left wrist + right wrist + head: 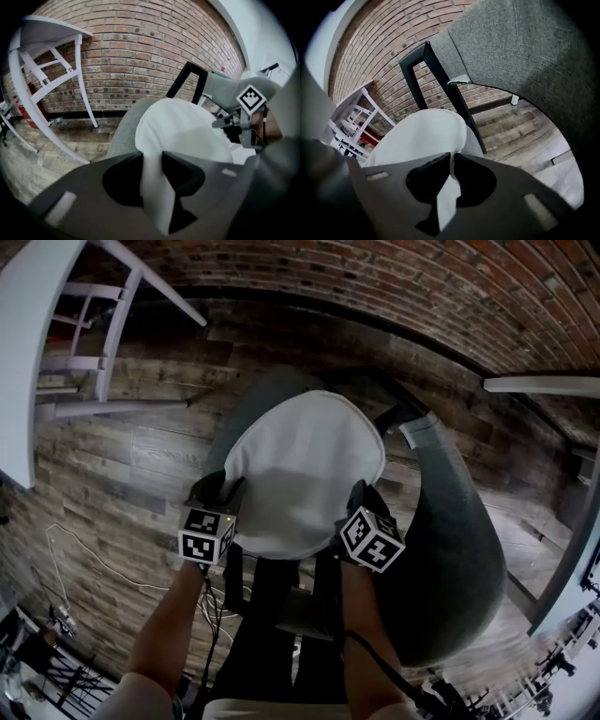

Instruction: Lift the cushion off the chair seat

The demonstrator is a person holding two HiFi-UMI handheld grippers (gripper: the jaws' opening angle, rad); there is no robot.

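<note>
The round white fabric cushion lies on the seat of the grey upholstered chair, gripped but, by the look of it, not yet lifted clear. Your left gripper clamps its thick near-left edge with jaws partly apart, and your right gripper pinches the near-right edge almost shut

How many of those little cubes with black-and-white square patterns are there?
2. The left cube sits on the left gripper, at the left edge of the cushion; the right cube sits on the right gripper, at its right edge. No others show.
</note>
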